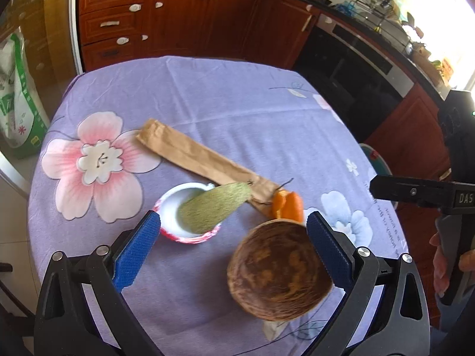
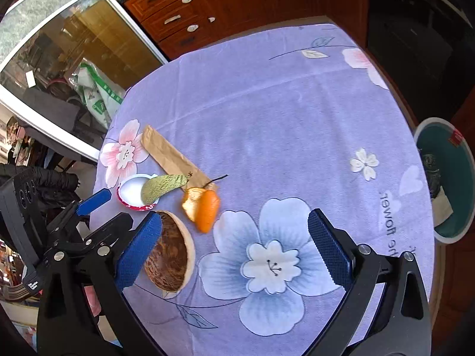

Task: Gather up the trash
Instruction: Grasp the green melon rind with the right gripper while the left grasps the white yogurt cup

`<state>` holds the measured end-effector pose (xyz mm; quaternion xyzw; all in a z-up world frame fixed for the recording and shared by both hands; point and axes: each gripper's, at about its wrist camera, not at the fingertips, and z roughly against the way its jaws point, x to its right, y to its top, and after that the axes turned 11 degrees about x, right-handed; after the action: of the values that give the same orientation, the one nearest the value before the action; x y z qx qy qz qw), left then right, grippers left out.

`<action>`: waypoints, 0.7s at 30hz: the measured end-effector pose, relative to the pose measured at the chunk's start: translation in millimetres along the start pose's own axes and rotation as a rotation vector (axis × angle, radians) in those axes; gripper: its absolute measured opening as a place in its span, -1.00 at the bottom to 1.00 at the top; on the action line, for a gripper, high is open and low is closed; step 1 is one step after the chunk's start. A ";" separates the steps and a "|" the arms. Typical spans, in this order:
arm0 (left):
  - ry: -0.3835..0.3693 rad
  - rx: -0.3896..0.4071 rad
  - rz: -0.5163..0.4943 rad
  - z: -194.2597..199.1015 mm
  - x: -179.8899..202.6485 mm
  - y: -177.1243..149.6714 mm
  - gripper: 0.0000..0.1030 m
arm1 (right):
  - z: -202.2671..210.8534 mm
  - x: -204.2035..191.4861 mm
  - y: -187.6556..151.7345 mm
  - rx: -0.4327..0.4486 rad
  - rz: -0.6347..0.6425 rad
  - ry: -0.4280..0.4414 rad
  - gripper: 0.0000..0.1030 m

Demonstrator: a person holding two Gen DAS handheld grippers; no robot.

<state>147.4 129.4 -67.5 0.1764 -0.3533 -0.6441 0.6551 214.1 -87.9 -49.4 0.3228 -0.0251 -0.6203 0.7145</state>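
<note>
Hovering left gripper (image 1: 233, 247) over coconut shell (image 1: 277, 270) on tabletop (image 1: 237, 103) | jaws released, both grippers | right gripper (image 2: 234, 249) empty | shell likely stiff, light, rounded: grip across rim | peel (image 1: 288, 204) soft

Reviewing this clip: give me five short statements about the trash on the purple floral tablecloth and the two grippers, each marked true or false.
1. The green melon rind lies partly in the white lid with the red rim. True.
2. The left gripper is shut on the brown round coconut shell. False: its jaws are open, and the shell lies on the purple floral tablecloth.
3. The orange peel lies at the near end of the long brown paper bag. True.
4. The right gripper holds the peel. False: it is open and holds nothing.
5. The teal bin stands on the tablecloth. False: it stands off the table's edge.
</note>
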 end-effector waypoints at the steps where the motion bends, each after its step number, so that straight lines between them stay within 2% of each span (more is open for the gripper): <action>1: 0.011 -0.004 0.001 -0.3 -7.0 -2.8 0.92 | -4.1 -6.0 1.4 -0.006 0.010 0.010 0.84; 5: 0.038 -0.022 -0.002 -2.3 -29.4 -13.5 0.92 | -20.9 -34.7 7.4 0.001 0.102 0.016 0.82; 8: 0.042 -0.043 -0.002 -7.0 -40.6 -19.7 0.92 | -39.3 -52.4 12.4 -0.034 0.136 0.038 0.33; 10: 0.049 -0.047 -0.003 -9.4 -45.3 -22.2 0.92 | -54.5 -63.4 14.3 -0.067 0.162 0.039 -0.20; 13: 0.065 -0.053 -0.007 -14.9 -50.8 -24.2 0.92 | -74.4 -79.8 13.0 -0.103 0.215 0.040 -0.53; 21: 0.106 -0.073 -0.014 -27.9 -65.1 -26.4 0.92 | -118.0 -111.3 20.7 -0.193 0.299 0.100 -0.51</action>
<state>152.8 183.4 -120.2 0.1887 -0.2931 -0.6510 0.6743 258.1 63.8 -91.8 0.2758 0.0224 -0.4900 0.8267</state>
